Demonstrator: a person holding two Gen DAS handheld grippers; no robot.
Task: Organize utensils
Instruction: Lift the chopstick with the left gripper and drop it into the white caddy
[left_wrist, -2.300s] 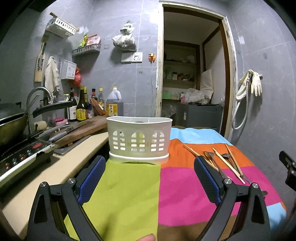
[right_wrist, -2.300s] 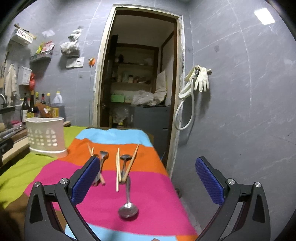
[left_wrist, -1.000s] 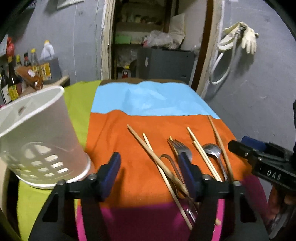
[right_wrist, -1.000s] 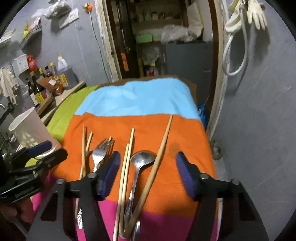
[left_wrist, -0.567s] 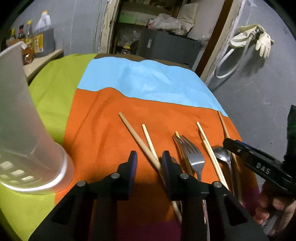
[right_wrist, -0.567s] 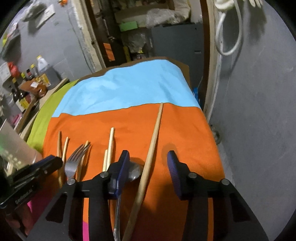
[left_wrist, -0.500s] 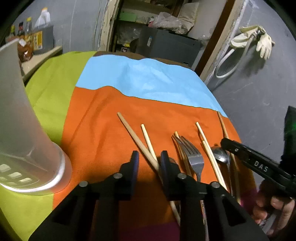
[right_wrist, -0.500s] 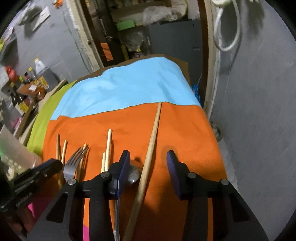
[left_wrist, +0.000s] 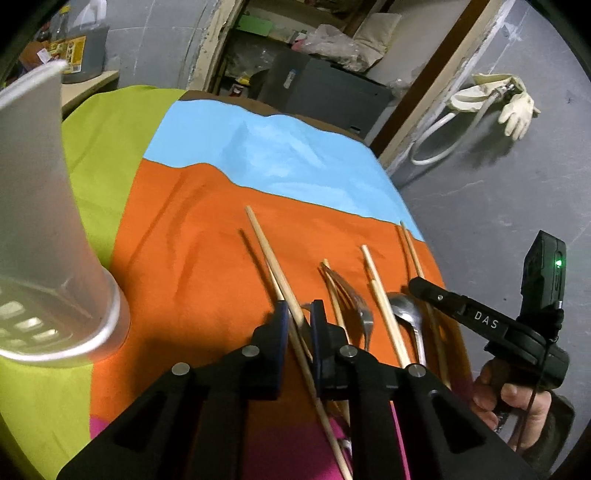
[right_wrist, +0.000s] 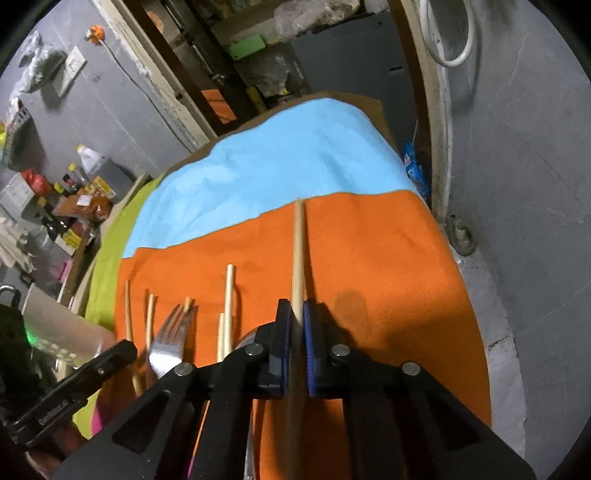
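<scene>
R gripper (right_wrist: 294, 314) just closed, clamping chopstick (right_wrist: 298, 251) over orange cloth (right_wrist: 373, 258).

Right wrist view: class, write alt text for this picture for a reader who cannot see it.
The right gripper, its jaws just closed, pinches a wooden chopstick lying on a cloth banded orange and blue. To its left lie a fork and more chopsticks, with the left gripper at the lower left edge.
</scene>
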